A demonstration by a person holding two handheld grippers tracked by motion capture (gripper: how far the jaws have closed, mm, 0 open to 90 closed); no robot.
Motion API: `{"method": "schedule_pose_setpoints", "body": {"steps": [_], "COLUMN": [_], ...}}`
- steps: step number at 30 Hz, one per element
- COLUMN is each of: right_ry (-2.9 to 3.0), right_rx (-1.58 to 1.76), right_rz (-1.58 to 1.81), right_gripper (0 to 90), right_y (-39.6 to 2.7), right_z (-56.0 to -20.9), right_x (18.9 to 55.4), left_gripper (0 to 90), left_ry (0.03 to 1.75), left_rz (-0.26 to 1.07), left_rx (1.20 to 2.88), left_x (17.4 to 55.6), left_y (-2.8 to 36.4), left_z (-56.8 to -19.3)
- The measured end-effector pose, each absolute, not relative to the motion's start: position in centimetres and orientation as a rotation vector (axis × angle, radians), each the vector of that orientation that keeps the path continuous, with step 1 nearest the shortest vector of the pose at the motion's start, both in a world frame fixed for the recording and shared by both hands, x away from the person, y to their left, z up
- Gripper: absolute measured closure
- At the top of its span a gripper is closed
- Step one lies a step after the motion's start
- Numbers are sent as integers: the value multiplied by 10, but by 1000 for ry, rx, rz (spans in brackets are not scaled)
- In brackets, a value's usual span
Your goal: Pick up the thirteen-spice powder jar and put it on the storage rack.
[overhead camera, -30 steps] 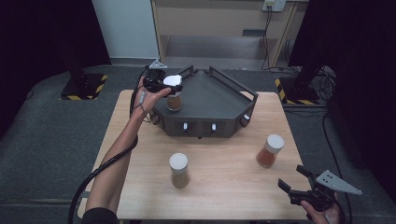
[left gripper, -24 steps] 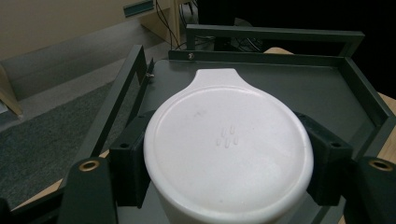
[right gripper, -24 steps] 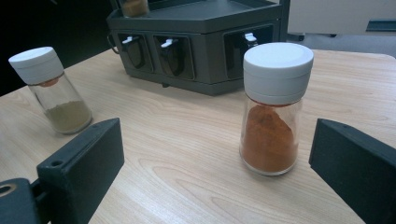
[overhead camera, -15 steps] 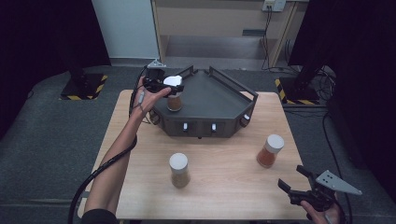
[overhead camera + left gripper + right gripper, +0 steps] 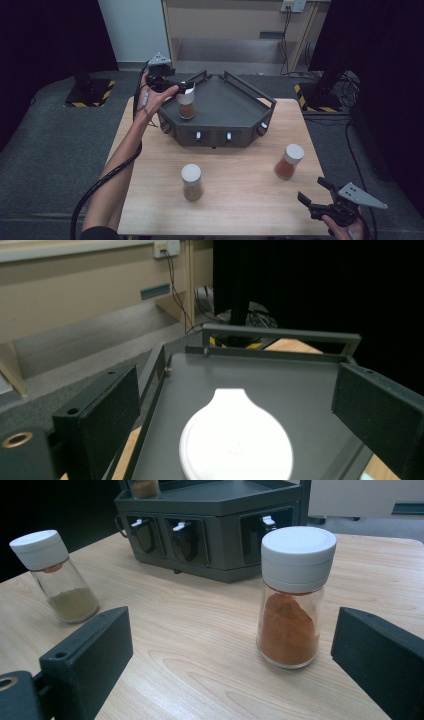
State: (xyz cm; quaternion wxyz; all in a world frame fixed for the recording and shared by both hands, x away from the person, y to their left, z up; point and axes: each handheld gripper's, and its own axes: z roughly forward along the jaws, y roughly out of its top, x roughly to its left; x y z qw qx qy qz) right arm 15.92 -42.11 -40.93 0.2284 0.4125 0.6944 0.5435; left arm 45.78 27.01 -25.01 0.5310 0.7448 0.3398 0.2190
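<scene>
Standing on grey rack (image 5: 235, 100), spice jar (image 5: 186, 102); no label legible.

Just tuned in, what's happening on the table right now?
The left gripper has just been opening over a spice jar that stands on the dark rack; its jaws flank the white lid, apart from it. Two more jars wait on the table. The right gripper is open, facing the orange-powder jar.

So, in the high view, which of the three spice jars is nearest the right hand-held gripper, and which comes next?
From the right hand-held gripper, at the table's near right corner:
1. Orange spice jar, just beyond it on the right side.
2. Greenish spice jar, near the table's front middle.
3. Jar on the dark tray, far left, by the left hand-held gripper.
</scene>
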Motion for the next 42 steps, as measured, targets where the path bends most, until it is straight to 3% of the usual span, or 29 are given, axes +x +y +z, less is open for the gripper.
{"method": "schedule_pose_setpoints", "body": {"steps": [10,35,42], "right_ry": [1910,1922,1924], "right_rx": [1137,1135,1136], "right_rz": [1495,1482,1481], "right_gripper": [37,37,37], "right_y": [-421,-418,-418], "right_z": [-409,-407,-407], "right_x": [158,159,160], "left_gripper": [51,44,45], "left_ry": [699,461,430], "left_rz": [570,409,438], "left_rx": [1787,1706,1735], "left_x": [431,363,345], "left_y": [280,309,313], "left_z": [-236,-244,-247]}}
